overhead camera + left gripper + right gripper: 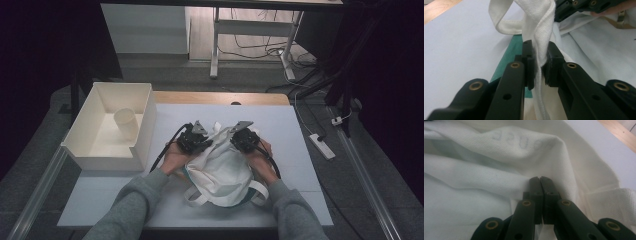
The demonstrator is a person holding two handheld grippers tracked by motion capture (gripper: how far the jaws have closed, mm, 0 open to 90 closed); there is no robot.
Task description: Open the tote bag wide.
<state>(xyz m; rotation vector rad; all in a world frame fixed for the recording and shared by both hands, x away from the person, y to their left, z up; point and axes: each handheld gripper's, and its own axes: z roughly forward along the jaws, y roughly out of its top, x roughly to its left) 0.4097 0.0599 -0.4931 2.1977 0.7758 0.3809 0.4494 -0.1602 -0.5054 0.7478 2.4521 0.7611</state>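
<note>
From the high view I see my two sleeves coming in at the near edge, both hands over a white cloth bag (220, 172) lying crumpled on the white table sheet (280, 130), its looped handles (196, 196) towards me and a strip of green showing at its lower rim. The left gripper (196, 140) sits at the bag's upper left, the right gripper (244, 137) at its upper right. My left gripper view adds what the overhead cannot: the left gripper (539, 63) has its jaws drawn close together, pinching a bunched fold of the white fabric, green lining beside it. In my right gripper view the right gripper (540, 185) is closed tight at a fabric fold; I cannot tell whether cloth is caught. Faint blue mirrored lettering shows through the fabric there, unreadable. Farther left stands a white box (85, 132) holding a paper cup (126, 123).
</note>
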